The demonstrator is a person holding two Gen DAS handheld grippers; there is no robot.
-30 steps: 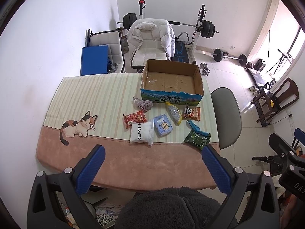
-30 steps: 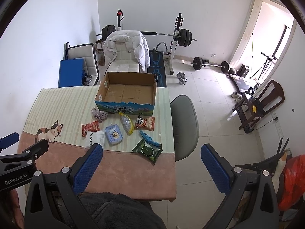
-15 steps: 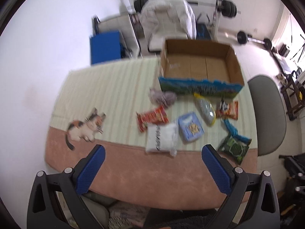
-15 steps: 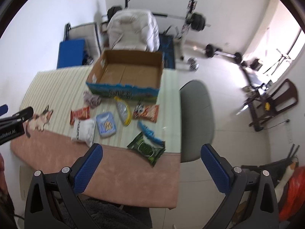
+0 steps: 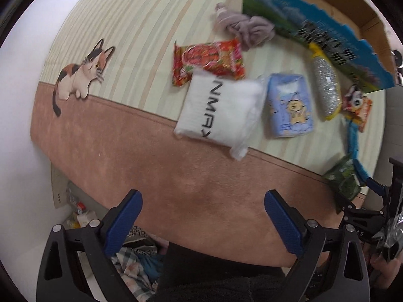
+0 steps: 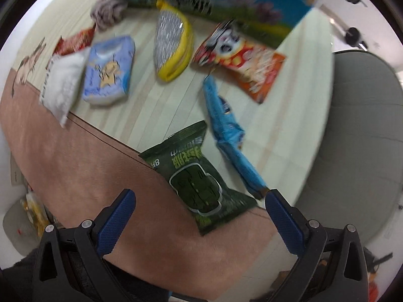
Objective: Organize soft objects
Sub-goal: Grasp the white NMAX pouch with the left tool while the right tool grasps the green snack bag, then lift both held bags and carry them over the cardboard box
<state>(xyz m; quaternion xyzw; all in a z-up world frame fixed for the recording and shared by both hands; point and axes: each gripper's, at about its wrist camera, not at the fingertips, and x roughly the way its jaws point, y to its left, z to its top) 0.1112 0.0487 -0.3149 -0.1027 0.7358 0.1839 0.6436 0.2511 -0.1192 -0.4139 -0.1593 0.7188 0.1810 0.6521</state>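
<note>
Cardboard box at table's far side, evidently the receptacle; soft packets strewn before it. Left gripper spread, jaws just narrowing slightly, empty, nearest white pillow pack. Right gripper spread, empty, over green packet, presumably first pick.

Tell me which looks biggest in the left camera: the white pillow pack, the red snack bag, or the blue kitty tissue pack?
1. white pillow pack, clearly biggest.
2. and 3. red snack bag and blue kitty tissue pack look about alike, too close to rank.
</note>
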